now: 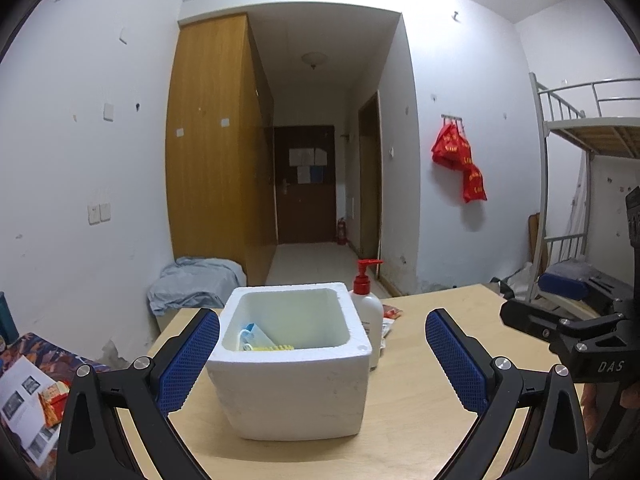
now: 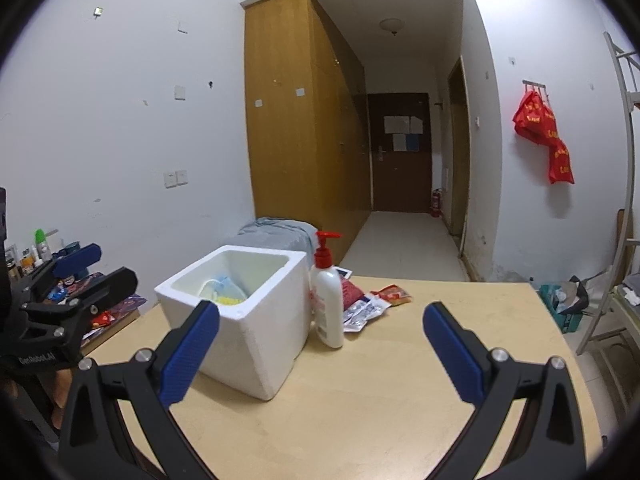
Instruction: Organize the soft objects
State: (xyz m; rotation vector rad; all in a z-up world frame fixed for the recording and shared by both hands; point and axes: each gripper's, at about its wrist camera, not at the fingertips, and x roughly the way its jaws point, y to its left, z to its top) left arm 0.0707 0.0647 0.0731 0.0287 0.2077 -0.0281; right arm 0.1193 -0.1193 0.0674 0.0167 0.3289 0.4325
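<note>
- Left wrist view: my left hand-held gripper (image 1: 322, 356) is spread wide, with nothing in it. The white foam box (image 1: 294, 364) sits on the desk (image 1: 420, 412) right in front, between my two blue fingers (image 1: 188, 360) but not touching them.
- Inside the box lie soft things (image 1: 262, 340) — something light blue and white, and something yellow. I cannot tell just what they are.
- A white pump bottle (image 1: 370, 308) with a red top stands just beside the box, on its right.
- Right wrist view: my right hand-held gripper (image 2: 320, 352) is wide too, and holds nothing. The foam box (image 2: 240, 320) is to the left, and the pump bottle (image 2: 329, 304) stands upright close beside it.
- Some small packets (image 2: 374, 304) — red ones and clear ones — lie flat on the desk (image 2: 380, 400) behind the bottle.
</note>
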